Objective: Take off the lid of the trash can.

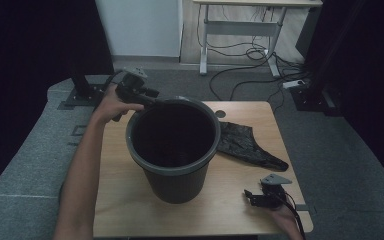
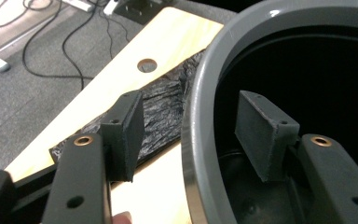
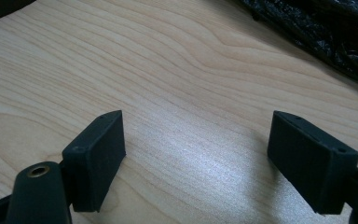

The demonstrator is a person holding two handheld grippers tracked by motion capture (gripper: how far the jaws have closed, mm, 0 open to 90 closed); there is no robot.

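A dark grey plastic bin [image 1: 172,175] stands upright in the middle of the wooden table [image 1: 125,200], and its inside looks dark. My left gripper [image 1: 156,100] reaches the bin's far left rim [image 2: 196,126]. Its jaws straddle that rim, one pad outside and one inside, with a gap showing on each side. A crumpled black plastic bag [image 1: 245,142] lies flat on the table to the right of the bin, and the left gripper view shows the bag [image 2: 163,105] beyond the outer pad. My right gripper [image 1: 254,196] rests open near the front right corner, with bare wood between its pads [image 3: 98,158].
A round cable hole [image 1: 220,114] sits in the tabletop behind the bin. Grey carpet surrounds the table. At the back stand a white desk frame [image 1: 240,27], loose cables [image 1: 250,65] and black stand bases [image 1: 82,92].
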